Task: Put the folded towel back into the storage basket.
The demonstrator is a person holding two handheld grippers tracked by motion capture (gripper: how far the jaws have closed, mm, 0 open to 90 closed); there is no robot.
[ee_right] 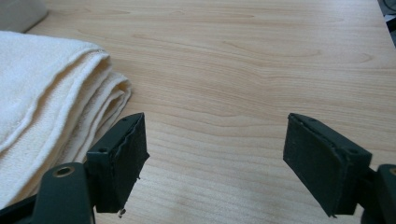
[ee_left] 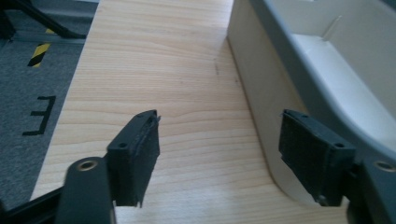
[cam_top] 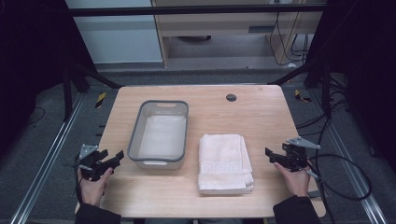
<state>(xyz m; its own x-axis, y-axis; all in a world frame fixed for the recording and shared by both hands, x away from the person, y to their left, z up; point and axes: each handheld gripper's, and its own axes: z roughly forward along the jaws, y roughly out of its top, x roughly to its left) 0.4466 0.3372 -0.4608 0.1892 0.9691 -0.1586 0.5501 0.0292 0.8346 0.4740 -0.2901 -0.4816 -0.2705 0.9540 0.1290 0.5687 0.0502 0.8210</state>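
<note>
Operator: High view check. Folded towel point(cam_top: 225, 163) flat on table point(cam_top: 261, 112), just beside grey-rimmed tub point(cam_top: 159, 132), on the tub's right, apart from it. Tub empty.

Inspector: Confirmed. Left gripper point(cam_top: 116, 157) at the tub's near left corner, jaws wide apart, nothing between them. Right gripper point(cam_top: 271, 155) near the towel's right edge, jaws likewise spread, nothing held.

Operator: Left gripper view: tub wall point(ee_left: 261, 93) close beside the right-hand jaw, bare wood between the pads. Right gripper view: towel's layered edge point(ee_right: 60, 107) just beside the left-hand jaw, not touching.

Inspector: Noted. Likely work: towel into tub. Not yet begun, judging by the layout.

Operator: Hazards?

Inspector: Several, as judgement only. First, pinching only the top layer of the stacked edge; probable result, unfolding on lift and a trailing flap. Second, approaching too low; probable result, pushing the whole stack across the wood instead of gripping it. Third, lifting from one side alone; sagging and catching on the tub rim point(cam_top: 183, 140) likely.

Operator: And the left side?

Inspector: Risk of bumping the tub wall, given the small clearance at that jaw; a light plastic tub apt to slide or pivot away from the towel.

Operator: Countermeasure?

Inspector: Jaws around all layers, both edges supported, clear of the rim before lowering.
</note>
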